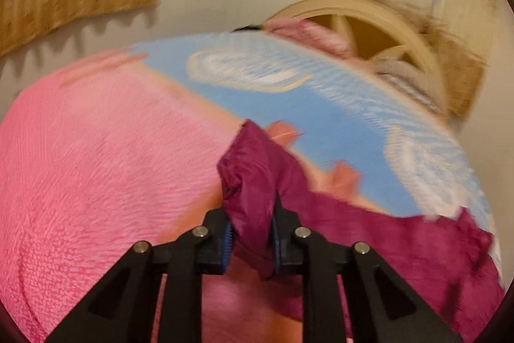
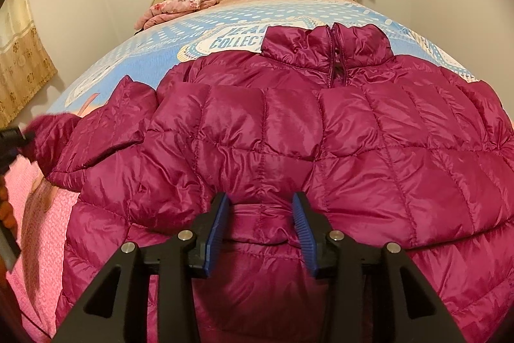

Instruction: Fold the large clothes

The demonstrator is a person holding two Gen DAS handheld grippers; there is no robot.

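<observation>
We see the left hand-held gripper (image 1: 251,241) clamped narrow on the jacket's sleeve cuff (image 1: 253,182), low centre of its blurred view. The right hand-held gripper (image 2: 261,233) stands half-open over the hem, apparently gripping nothing. The magenta puffer jacket (image 2: 289,134) lies spread on the bed (image 2: 154,60), mid-frame. Risk: slick nylon may slide from the pinch; the unpinned body may drag.
</observation>
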